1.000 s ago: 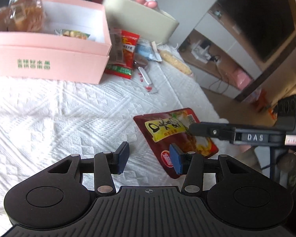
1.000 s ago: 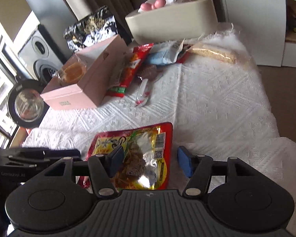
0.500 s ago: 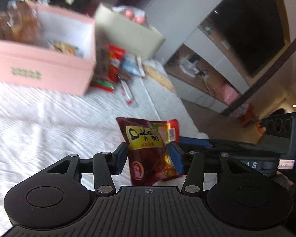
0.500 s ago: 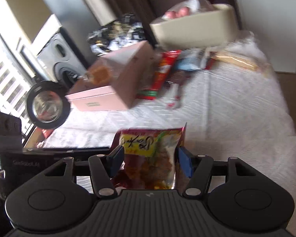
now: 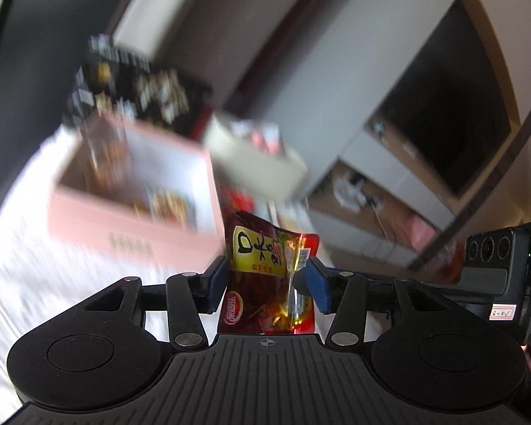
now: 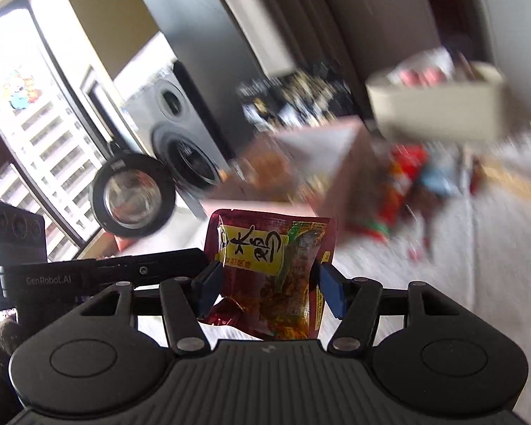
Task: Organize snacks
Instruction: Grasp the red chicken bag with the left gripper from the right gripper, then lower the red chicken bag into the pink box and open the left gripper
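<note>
A red and yellow snack pouch (image 5: 270, 276) stands upright between the blue pads of my left gripper (image 5: 268, 283), lifted off the white tablecloth. The same pouch (image 6: 270, 276) sits between the pads of my right gripper (image 6: 268, 292), so both grippers are shut on its sides. The open pink box (image 5: 131, 191) with snacks inside lies ahead to the left, also in the right wrist view (image 6: 315, 166). The background is motion-blurred.
A beige bin (image 5: 255, 163) with pink items stands behind the box, also in the right wrist view (image 6: 439, 106). Loose snack packets (image 6: 407, 184) lie beside the box on the white cloth (image 6: 442, 265). A black patterned bag (image 5: 134, 92) is at the back. A speaker (image 6: 180, 141) stands left.
Both grippers have closed on the pouch from opposite sides and lifted it from flat on the cloth to upright in the air. The views have tilted upward.
</note>
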